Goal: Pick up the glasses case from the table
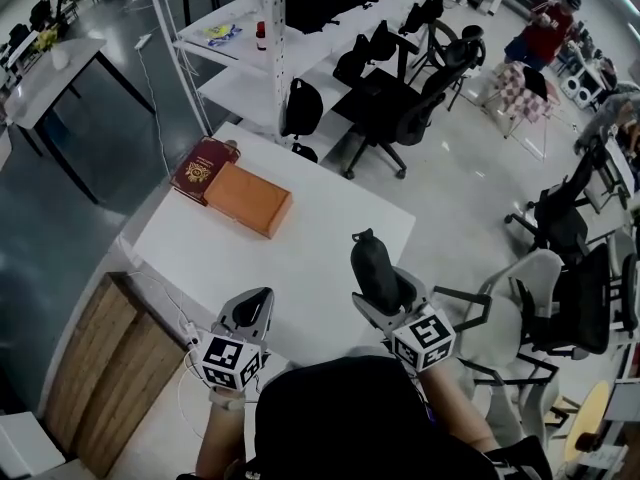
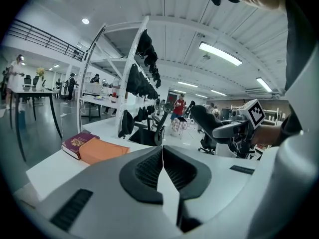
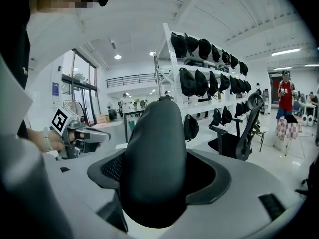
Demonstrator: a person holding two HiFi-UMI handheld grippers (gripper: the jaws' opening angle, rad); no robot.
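While right hand-held gripper [image 1: 385, 290] clamps glasses case [image 3: 154, 158], left hand-held gripper [image 2: 163, 159] closed, empty; book [image 1: 203, 166] outside right gripper view.

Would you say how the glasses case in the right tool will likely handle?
Probably stiff: the glasses case holds its rounded shape while clamped in the right tool. Its smooth, curved shell may slip or pivot, as it stands well beyond the jaws.

A white bench [image 1: 340, 233] stood on a glossy grey floor [image 1: 60, 228], with a wooden panel [image 1: 100, 368] beside its near corner. Beyond it rose a white shelving rack [image 1: 270, 38]. Black office chairs [image 1: 395, 93] clustered nearby, and strip lights [image 2: 220, 54] ran along the white ceiling [image 2: 149, 9].
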